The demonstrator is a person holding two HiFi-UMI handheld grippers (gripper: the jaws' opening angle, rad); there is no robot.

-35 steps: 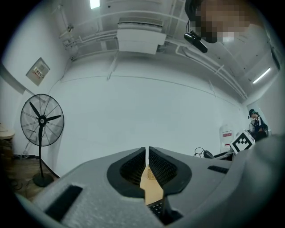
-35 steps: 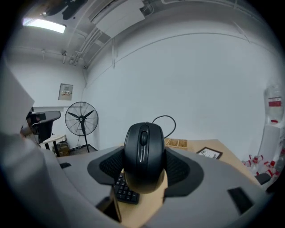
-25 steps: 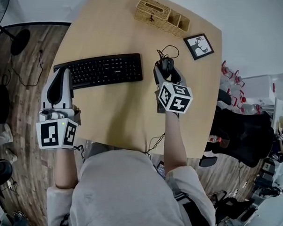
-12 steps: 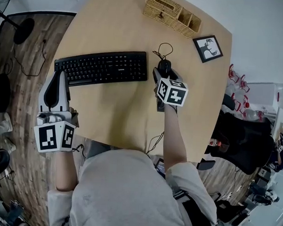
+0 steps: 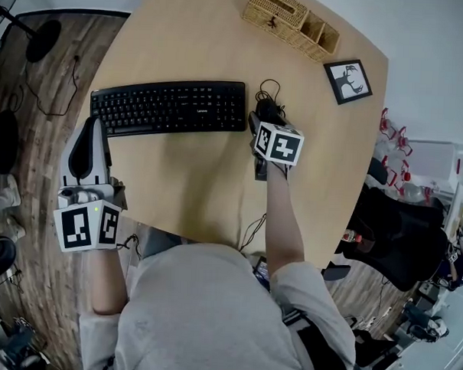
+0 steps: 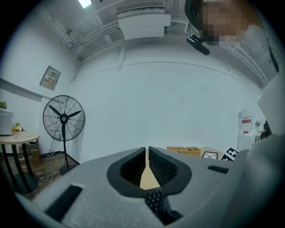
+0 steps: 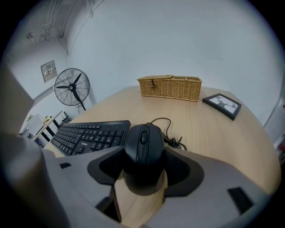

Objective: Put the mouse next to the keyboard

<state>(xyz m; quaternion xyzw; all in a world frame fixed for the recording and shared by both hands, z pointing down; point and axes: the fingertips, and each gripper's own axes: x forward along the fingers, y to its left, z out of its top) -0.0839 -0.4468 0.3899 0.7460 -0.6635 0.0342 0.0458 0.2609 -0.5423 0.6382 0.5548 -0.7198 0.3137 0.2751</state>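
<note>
black mouse (image 7: 142, 147) clamped between right gripper (image 7: 143, 171) fingers; left gripper (image 6: 147, 167) fingers together, empty.

Black wired computer mouse (image 7: 143, 149), top up, clamped in the jaws of the right gripper (image 7: 144, 156), cable bunched behind it, just right of the flat black rectangular keyboard (image 5: 170, 107).

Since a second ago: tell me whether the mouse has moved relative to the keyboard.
Yes. The mouse, clamped in the right gripper, has shifted left toward the keyboard, away from the picture frame.
</note>
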